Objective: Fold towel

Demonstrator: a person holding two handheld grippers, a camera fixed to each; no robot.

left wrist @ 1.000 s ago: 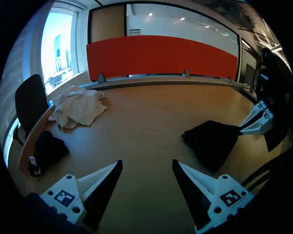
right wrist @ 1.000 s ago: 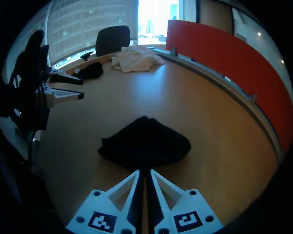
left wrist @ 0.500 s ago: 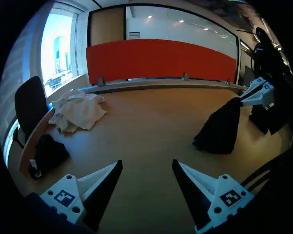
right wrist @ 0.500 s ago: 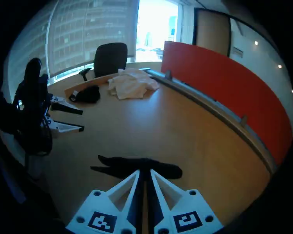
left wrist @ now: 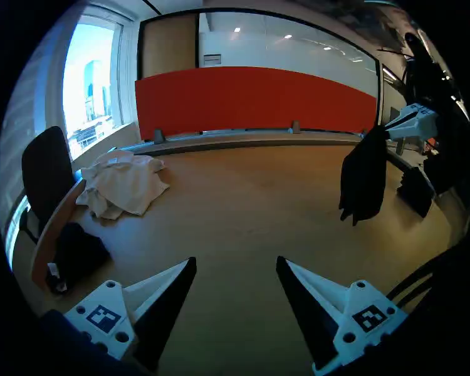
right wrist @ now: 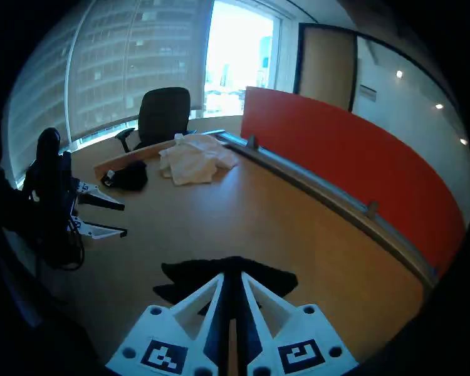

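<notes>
A black towel (left wrist: 363,172) hangs in the air at the right of the left gripper view, clear of the wooden table (left wrist: 235,194). My right gripper (left wrist: 391,128) pinches its top edge. In the right gripper view the same towel (right wrist: 191,276) spreads out just beyond the tips of my right gripper (right wrist: 232,276), which is shut on it. My left gripper (left wrist: 235,263) stands open low over the table's near side with nothing between its fingers. In the right gripper view it (right wrist: 125,220) is at the far left, held by a dark-sleeved hand.
A crumpled white cloth pile (left wrist: 122,185) lies at the table's far left; a small black bundle (left wrist: 78,250) sits by the left edge. A black office chair (left wrist: 44,169) stands behind them. A red partition (left wrist: 254,97) runs along the far edge. Another dark object (left wrist: 417,191) sits at the right.
My right gripper has risen with the black towel, which went from lying on the table to hanging free above it. The left gripper has stayed open in about the same place.
</notes>
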